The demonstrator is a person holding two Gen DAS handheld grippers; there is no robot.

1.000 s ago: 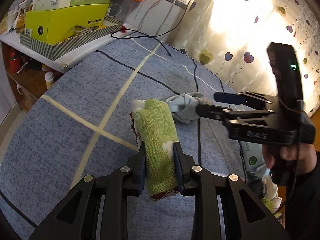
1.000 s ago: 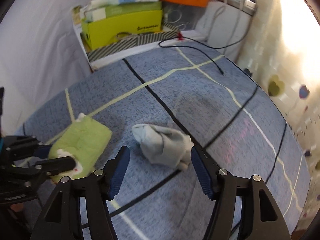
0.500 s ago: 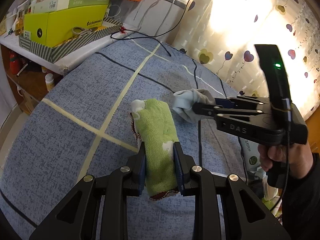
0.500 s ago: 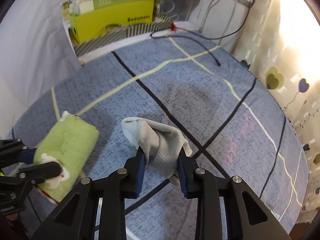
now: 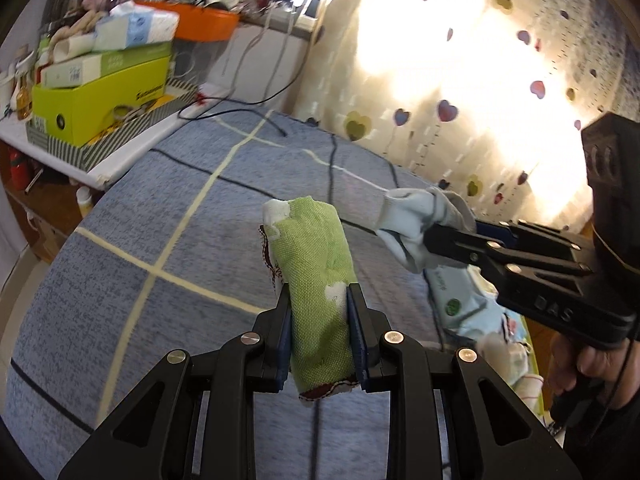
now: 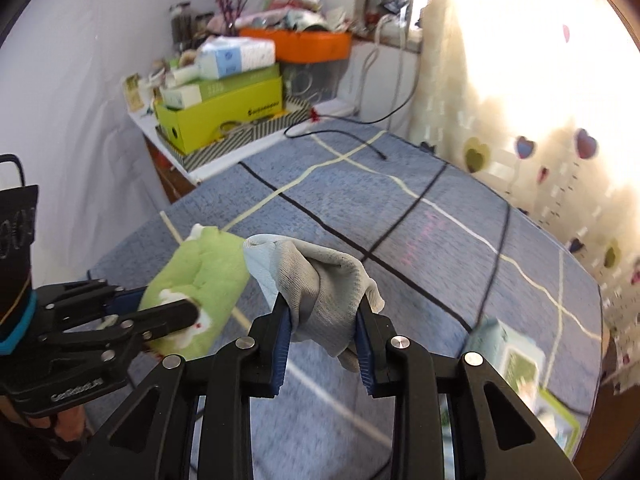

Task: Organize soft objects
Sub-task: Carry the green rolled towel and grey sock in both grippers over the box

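My left gripper point(image 5: 319, 300) is shut on a folded green cloth point(image 5: 314, 264) with white patches and a dark red trim, held above the blue bed cover point(image 5: 160, 240). My right gripper point(image 6: 322, 320) is shut on a crumpled grey and pale blue cloth point(image 6: 316, 280), lifted off the cover. In the left wrist view the right gripper point(image 5: 436, 240) holds the grey cloth point(image 5: 416, 216) just right of the green cloth. In the right wrist view the left gripper point(image 6: 188, 312) holds the green cloth point(image 6: 200, 276) to the left.
A shelf at the far left carries a yellow-green box point(image 5: 100, 96), a striped tray and an orange tub point(image 5: 200, 24). A black cable point(image 5: 256, 116) lies on the far cover. A wipes packet point(image 6: 508, 352) and other soft items lie at the right. A heart-patterned curtain point(image 5: 480, 80) hangs behind.
My right gripper closed on the grey cloth and lifted it off the cover. My left gripper raised the green cloth. Both cloths now hang side by side in the air.
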